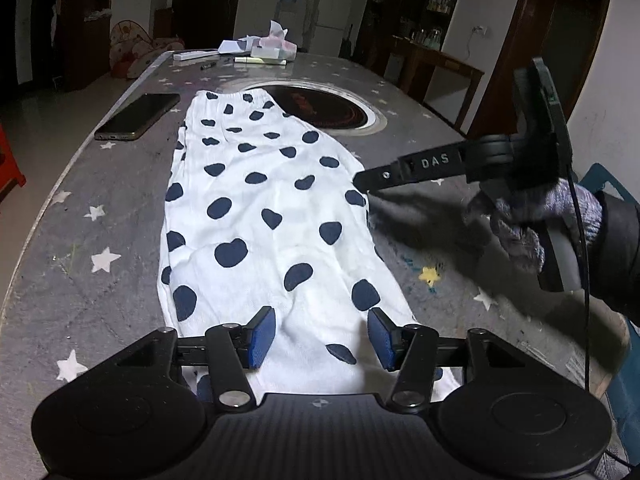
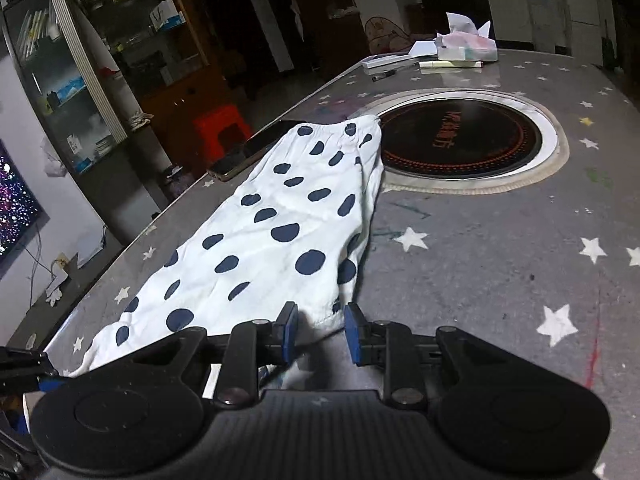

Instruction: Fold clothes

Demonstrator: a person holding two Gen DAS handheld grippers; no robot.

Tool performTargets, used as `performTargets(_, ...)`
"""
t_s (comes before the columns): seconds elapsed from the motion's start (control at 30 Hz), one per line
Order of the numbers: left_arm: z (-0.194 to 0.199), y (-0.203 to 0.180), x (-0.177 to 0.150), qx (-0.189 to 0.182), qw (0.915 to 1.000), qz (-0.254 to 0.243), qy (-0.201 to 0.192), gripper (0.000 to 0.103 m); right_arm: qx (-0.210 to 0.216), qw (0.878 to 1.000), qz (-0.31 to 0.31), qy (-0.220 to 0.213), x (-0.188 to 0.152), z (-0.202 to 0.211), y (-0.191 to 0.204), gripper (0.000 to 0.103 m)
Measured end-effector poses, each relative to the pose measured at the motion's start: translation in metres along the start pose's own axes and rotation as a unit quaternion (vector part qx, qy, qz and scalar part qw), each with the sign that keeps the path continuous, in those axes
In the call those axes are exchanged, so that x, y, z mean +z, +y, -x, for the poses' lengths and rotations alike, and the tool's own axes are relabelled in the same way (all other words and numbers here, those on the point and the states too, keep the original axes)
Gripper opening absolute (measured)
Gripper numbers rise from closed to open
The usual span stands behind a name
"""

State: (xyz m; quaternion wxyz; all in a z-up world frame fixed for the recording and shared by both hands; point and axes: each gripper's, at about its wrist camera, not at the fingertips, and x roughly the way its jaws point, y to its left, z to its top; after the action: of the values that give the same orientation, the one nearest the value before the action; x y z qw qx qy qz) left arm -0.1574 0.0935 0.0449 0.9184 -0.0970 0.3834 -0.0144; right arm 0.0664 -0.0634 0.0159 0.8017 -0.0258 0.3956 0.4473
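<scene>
White spotted trousers (image 1: 264, 216) lay flat along the surface (image 1: 100, 200), ready for folding; the left gripper (image 1: 322, 336) hovered open over the hem, the right gripper (image 2: 320, 332) open at their edge.

Both wrist views look down, sharing the garment (image 1: 272, 216).

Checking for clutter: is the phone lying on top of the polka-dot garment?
No, the phone lies on the bare table beside the polka-dot garment.

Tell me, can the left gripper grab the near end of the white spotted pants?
Probably yes. The left gripper is open right over the white, navy-spotted fabric pants, and nothing lies between.
</scene>
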Motion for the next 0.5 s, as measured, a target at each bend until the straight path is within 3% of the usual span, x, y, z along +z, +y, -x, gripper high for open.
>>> performTargets(0.13, -0.002, -0.001, -0.001, -0.001, 1.0, -0.002, 0.003, 0.057, 0.009, 1.0, 0.0, 0.001, -0.001, -0.006, 0.001, 0.023)
performTargets(0.17, -0.002, -0.001, -0.001, -0.001, 1.0, -0.003, 0.004, 0.058, 0.01, 1.0, 0.0, 0.0, -0.001, -0.006, 0.001, 0.02)
performTargets(0.2, -0.003, -0.002, -0.001, -0.001, 1.0, -0.004, 0.005, 0.058, 0.008, 1.0, 0.001, -0.001, -0.001, -0.005, 0.001, 0.01)
performTargets(0.23, -0.003, -0.002, -0.001, 0.0, 1.0, -0.004, 0.006, 0.058, 0.003, 1.0, 0.005, -0.003, -0.001, -0.004, 0.003, 0.008)
performTargets(0.5, -0.003, 0.0, -0.003, -0.004, 0.9999, -0.009, 0.009, 0.06, -0.048, 0.998, 0.041, -0.01, -0.002, 0.006, 0.009, 0.004)
